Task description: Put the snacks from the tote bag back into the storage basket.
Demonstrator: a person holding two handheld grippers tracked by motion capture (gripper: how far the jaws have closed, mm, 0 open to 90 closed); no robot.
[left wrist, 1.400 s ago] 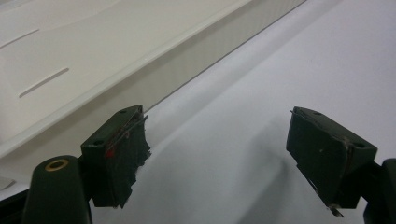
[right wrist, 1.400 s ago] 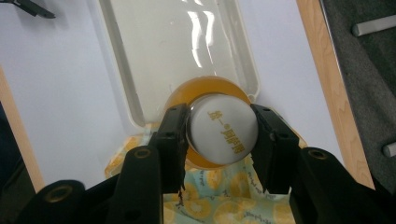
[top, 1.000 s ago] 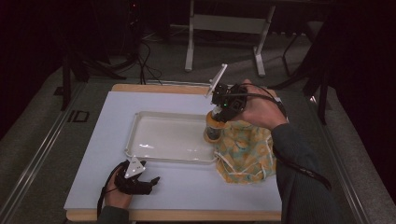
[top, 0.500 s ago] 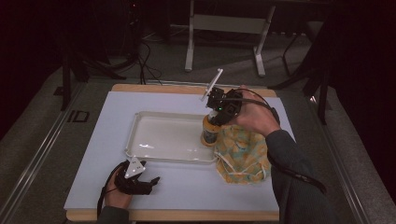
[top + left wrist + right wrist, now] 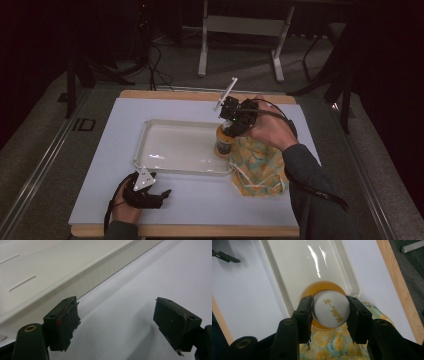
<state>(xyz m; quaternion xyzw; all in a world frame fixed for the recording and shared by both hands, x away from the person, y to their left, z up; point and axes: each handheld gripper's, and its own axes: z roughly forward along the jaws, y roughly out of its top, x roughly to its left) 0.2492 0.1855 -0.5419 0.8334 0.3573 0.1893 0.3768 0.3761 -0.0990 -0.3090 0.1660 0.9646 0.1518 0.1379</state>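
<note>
A small bottle [image 5: 223, 141] of orange liquid with a white cap [image 5: 332, 308] hangs upright over the right end of a white tray [image 5: 165, 150]. My right gripper [image 5: 329, 315] is shut on the bottle's cap from above, seen in the high view as the right gripper [image 5: 231, 122]. Whether the bottle's base touches the tray I cannot tell. My left gripper [image 5: 162, 194] rests on the table near the front edge, just outside the tray's front wall [image 5: 75, 277]. Its jaws stand wide open with nothing between them, as the left gripper [image 5: 116, 322] shows.
A yellow patterned cloth bag [image 5: 260, 167] lies right of the tray under my right wrist; the bag [image 5: 332, 345] also appears below the bottle. The white mat [image 5: 120, 125] covers a wooden table with an edge [image 5: 190, 231] at the front. Table legs and cables stand beyond.
The right gripper has carried the bottle leftward off the cloth bag and over the tray's right end. The left gripper has stayed still.
</note>
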